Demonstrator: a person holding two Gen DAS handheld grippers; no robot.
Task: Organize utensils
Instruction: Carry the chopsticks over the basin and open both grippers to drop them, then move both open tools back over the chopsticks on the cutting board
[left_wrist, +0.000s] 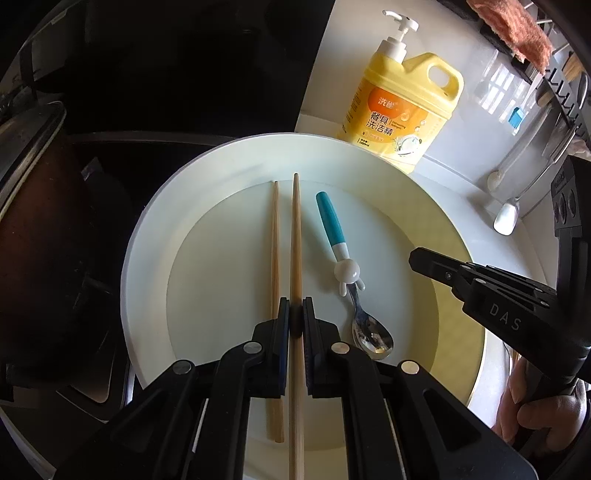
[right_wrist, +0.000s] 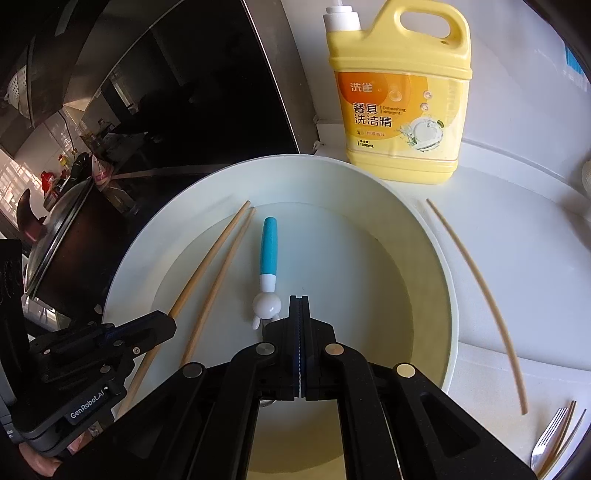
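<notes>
A large white plate holds two wooden chopsticks and a small spoon with a teal handle and a white bunny figure. My left gripper is shut on one chopstick near its thick end. The other chopstick lies flat just beside it. My right gripper hangs over the plate to the right of the spoon, jaws shut together with nothing between them. Its body hides the spoon's bowl in the right wrist view.
A yellow dish-soap jug stands behind the plate. A loose chopstick lies on the white counter right of the plate, with a fork nearer. A lidded dark pot and black stove sit left. Utensils hang on a rack.
</notes>
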